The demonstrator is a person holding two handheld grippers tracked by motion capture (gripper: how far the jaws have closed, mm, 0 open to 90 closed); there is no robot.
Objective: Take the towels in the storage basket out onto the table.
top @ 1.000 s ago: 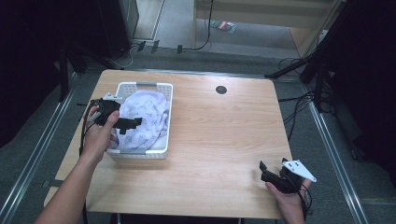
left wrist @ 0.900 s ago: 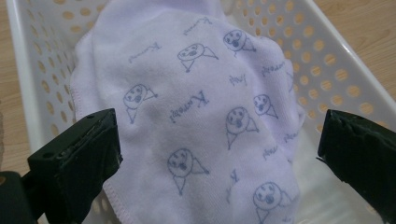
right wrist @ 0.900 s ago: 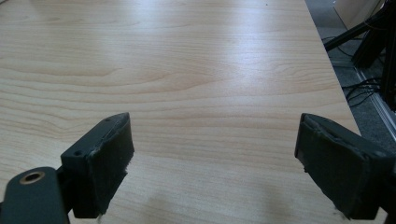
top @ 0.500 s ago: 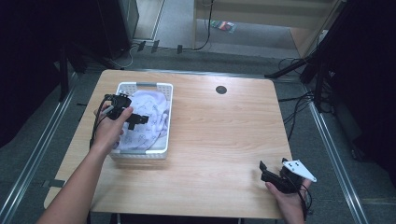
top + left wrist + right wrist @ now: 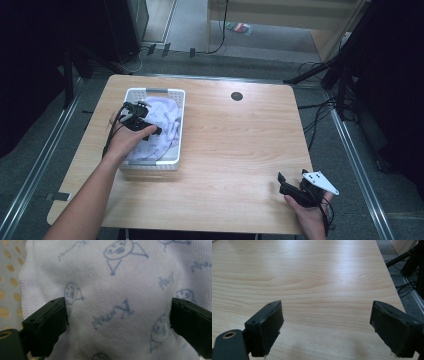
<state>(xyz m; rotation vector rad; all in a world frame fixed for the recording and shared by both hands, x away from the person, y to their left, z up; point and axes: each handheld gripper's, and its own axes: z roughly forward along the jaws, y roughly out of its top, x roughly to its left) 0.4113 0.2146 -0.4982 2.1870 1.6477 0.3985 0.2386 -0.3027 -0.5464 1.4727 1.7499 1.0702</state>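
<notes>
Cloth: white towel [image 5: 120, 290] printed with pale blue cartoon figures and script, bunched up inside the white perforated basket [image 5: 131, 95] on the left part of the wooden table [image 5: 235, 150].
Left gripper: the left gripper [image 5: 150, 127] is down in the basket, on top of the towel; in the left gripper view its jaws stand wide apart with a rounded hump of the towel between them, the fabric pressing against both inner faces. Not closed on it.
Left hand: the left hand [image 5: 125, 142] wraps the gripper body from the near side of the basket, forearm coming in from the bottom left.
Basket wall: holed side [image 5: 10, 290] visible at the left of the towel in the left gripper view.
Right gripper: the right gripper [image 5: 284, 182] sits at the near right corner of the table, well apart from the basket, jaws spread wide over bare wood.
Right hand: the right hand [image 5: 310, 215] holds it at the table edge.
</notes>
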